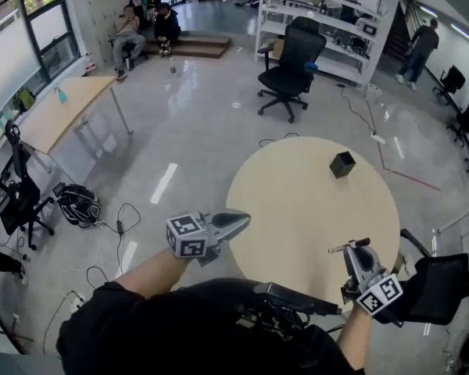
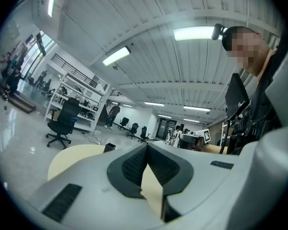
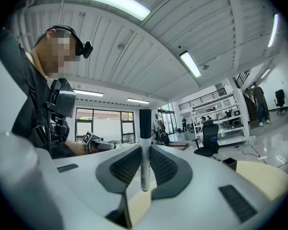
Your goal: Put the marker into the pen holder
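A marker (image 3: 144,152) with a white body and a black cap stands upright between the jaws of my right gripper (image 3: 144,169), which is shut on it. In the head view the marker (image 1: 348,247) lies crosswise in the right gripper (image 1: 358,251) over the near right edge of the round beige table (image 1: 297,209). The black square pen holder (image 1: 342,164) stands at the table's far right, apart from both grippers; the pen holder (image 3: 229,163) also shows small at the right. My left gripper (image 1: 245,219) hangs at the table's near left edge, shut and empty, its tips (image 2: 146,145) meeting.
A black office chair (image 1: 291,61) stands beyond the table, in front of white shelves (image 1: 328,14). Another dark chair (image 1: 434,283) is close at the right. Cables and a bag (image 1: 78,203) lie on the floor at the left, near a wooden desk (image 1: 62,108). People sit and stand far off.
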`<state>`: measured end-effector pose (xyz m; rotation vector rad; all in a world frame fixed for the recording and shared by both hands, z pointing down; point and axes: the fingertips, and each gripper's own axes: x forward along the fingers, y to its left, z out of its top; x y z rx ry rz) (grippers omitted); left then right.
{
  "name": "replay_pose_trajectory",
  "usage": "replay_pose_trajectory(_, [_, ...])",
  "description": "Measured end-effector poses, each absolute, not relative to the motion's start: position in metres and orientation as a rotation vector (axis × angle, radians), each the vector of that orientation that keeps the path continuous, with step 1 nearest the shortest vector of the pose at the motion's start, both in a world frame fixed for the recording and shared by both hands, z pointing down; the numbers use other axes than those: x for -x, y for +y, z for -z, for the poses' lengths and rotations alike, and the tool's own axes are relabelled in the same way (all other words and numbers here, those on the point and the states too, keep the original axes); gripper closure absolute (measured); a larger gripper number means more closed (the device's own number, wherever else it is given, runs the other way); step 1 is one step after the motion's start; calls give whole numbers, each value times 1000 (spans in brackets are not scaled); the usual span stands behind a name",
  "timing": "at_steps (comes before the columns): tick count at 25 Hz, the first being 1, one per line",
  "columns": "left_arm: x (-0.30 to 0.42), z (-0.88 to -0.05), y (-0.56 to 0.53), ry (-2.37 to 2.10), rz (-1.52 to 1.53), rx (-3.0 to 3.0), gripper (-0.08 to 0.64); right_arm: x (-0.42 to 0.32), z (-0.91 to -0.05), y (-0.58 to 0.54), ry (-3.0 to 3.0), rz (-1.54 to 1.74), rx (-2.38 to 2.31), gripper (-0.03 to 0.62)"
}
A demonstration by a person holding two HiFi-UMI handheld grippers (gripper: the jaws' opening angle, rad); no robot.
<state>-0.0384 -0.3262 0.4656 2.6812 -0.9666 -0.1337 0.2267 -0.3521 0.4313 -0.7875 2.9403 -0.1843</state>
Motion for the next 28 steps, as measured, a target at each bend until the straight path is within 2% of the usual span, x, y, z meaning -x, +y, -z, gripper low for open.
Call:
replay_pose_trajectory(6, [-18,-473,-362,-929,32,-2683,563,-269,-444,-396,2916,203,768,526])
replay_pose_trajectory(15, [-40,-481,-425,-731,3,-2711,563,-296,-450,-428,2863,238,977,525])
replay_pose_trajectory(28, [37,-497,-555,-409,-18,-2782,563,-230,-437,-507,2707,310,1353,525])
